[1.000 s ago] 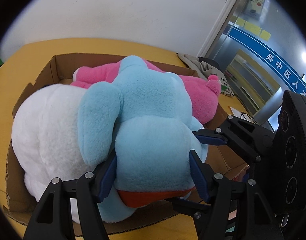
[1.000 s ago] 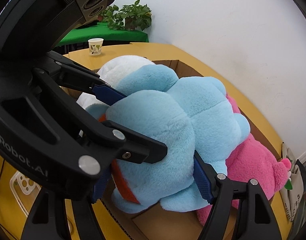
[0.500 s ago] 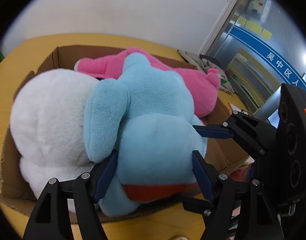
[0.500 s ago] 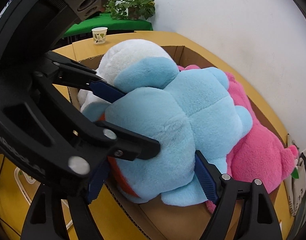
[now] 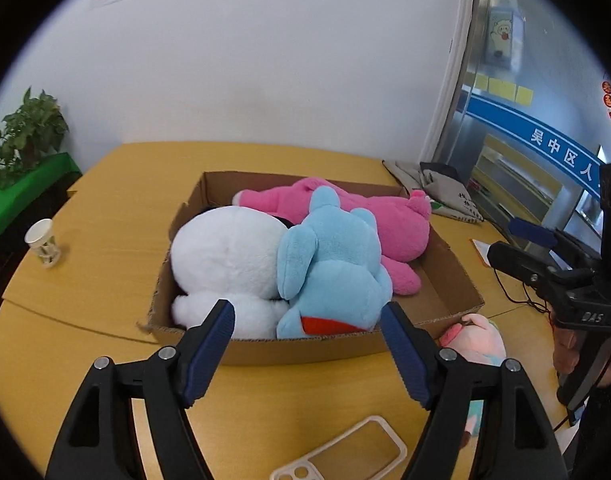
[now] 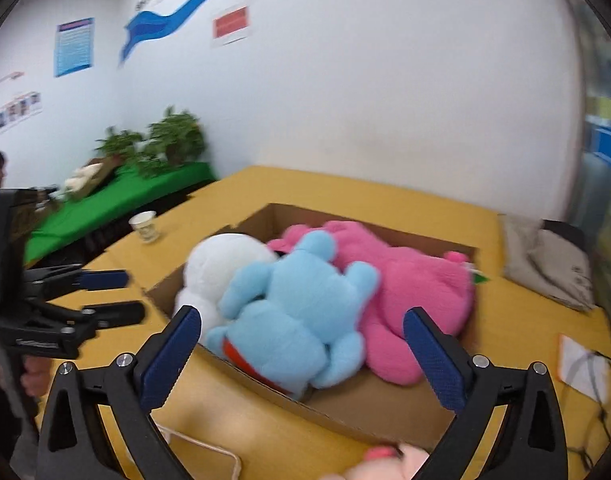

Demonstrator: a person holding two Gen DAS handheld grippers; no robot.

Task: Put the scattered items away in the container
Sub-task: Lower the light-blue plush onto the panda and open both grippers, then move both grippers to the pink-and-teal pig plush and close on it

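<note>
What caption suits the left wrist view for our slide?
Open left tool before a cardboard box holding white, blue and pink plush toys.

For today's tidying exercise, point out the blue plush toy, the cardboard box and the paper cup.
blue plush toy (image 5: 337,276): left wrist view, its back.
cardboard box (image 5: 305,350): left wrist view, near wall.
paper cup (image 5: 43,242): left wrist view, its side.

A shallow cardboard box (image 5: 453,276) is sitting open on the yellow table, holding three plush toys: a white one (image 5: 229,264) at the left, a blue one (image 5: 337,268) lying across the middle, a pink one (image 5: 389,220) behind. Another small pink toy (image 5: 477,338) is lying outside, touching the box's near right corner.
</note>
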